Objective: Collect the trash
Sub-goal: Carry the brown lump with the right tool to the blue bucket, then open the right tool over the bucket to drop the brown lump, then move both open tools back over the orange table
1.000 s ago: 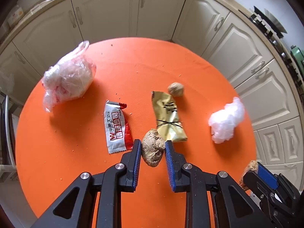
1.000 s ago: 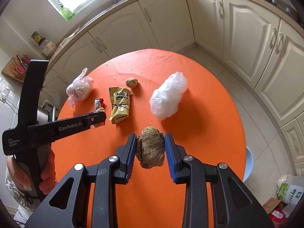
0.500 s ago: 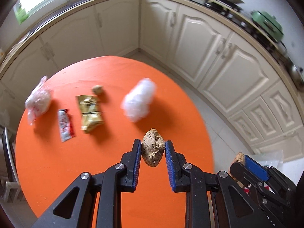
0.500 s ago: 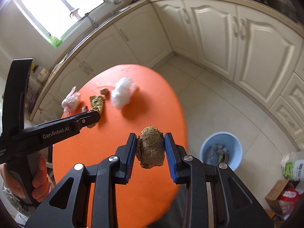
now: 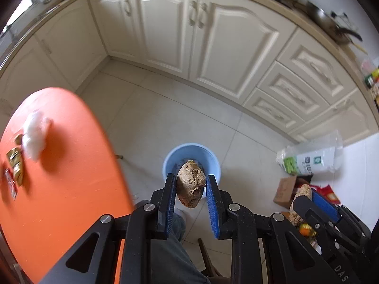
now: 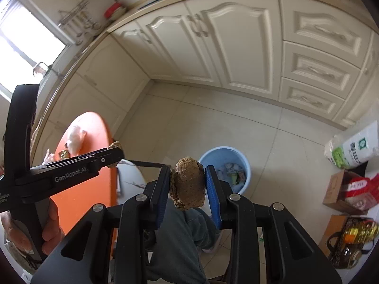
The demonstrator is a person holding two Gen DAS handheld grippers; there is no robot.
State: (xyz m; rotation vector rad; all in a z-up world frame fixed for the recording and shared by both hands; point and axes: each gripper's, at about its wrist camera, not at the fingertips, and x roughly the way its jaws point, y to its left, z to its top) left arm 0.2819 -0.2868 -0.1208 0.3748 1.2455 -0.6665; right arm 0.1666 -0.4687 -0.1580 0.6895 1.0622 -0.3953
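Gripping a pale brown lump point(image 5: 191, 184) between its blue pads, the left gripper point(image 5: 191, 189) points steeply down at the tiled floor, with the blue bucket point(image 5: 214, 163) directly beyond its fingertips. The lump is egg-shaped, its long axis running along the fingers, one tapered end toward the bucket and the other back toward the camera; both pads press its flanks. The right gripper point(image 6: 187, 184) is clamped on a darker, rounder brown lump point(image 6: 188, 183), also held by its sides, its longer axis likewise along the fingers and a flatter ridge bulging toward the left pad. In the right wrist view the bucket sits just right of the fingertips on the floor, with scraps of wrappers point(image 6: 233, 174) inside. The orange table point(image 5: 71, 177) lies off to the left, carrying a crumpled white plastic bag point(image 5: 34, 137), a gold wrapper point(image 5: 16, 165) and a red-and-white sachet point(image 5: 10, 185), all blurred. A hand point(image 6: 30, 232) grasps the left gripper's handle. A trouser leg point(image 6: 180, 236) shows beneath the fingers. Cream cabinets point(image 6: 213, 47) line the wall, and a white bag point(image 5: 312, 158) and cardboard box point(image 5: 285, 190) sit on the floor at right
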